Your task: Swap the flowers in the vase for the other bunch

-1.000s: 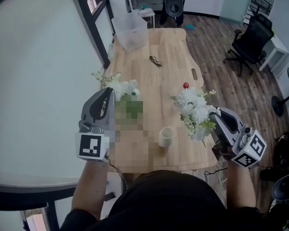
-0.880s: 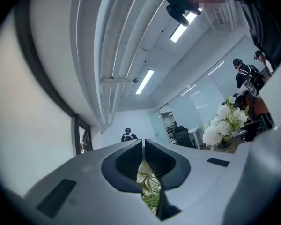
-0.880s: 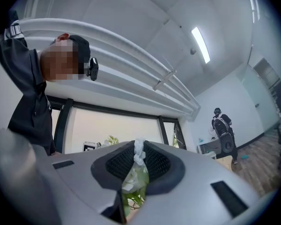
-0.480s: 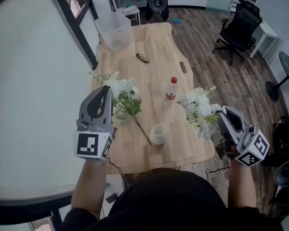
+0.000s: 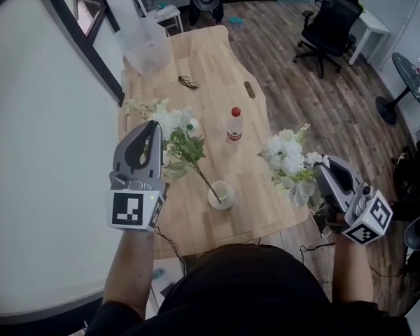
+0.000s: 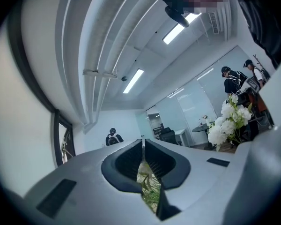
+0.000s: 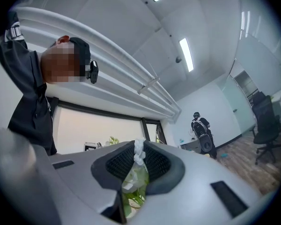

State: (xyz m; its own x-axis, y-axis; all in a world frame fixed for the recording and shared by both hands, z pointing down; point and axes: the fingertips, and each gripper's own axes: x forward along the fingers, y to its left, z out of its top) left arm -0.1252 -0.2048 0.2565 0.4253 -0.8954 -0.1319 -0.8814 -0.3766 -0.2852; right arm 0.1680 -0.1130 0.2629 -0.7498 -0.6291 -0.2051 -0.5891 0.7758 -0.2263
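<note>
Between the nearly closed jaws of the left gripper (image 6: 143, 146) sits the leafy stem of one white artificial flower bunch (image 5: 173, 126); the right gripper (image 7: 136, 150) is clamped likewise on the second white bunch (image 5: 288, 161). The left bunch's stem end lines up with the rim of the small cream cylindrical vase (image 5: 221, 196) — whether it is inside cannot be told. Lower the incoming stem vertically; the light vase may tip. Keep clear of the red-capped clear plastic bottle (image 5: 234, 124) behind it — black spectacles (image 5: 188, 82) and the clear plastic bin (image 5: 145, 44) lie well away on the pale wooden table (image 5: 252, 173).
</note>
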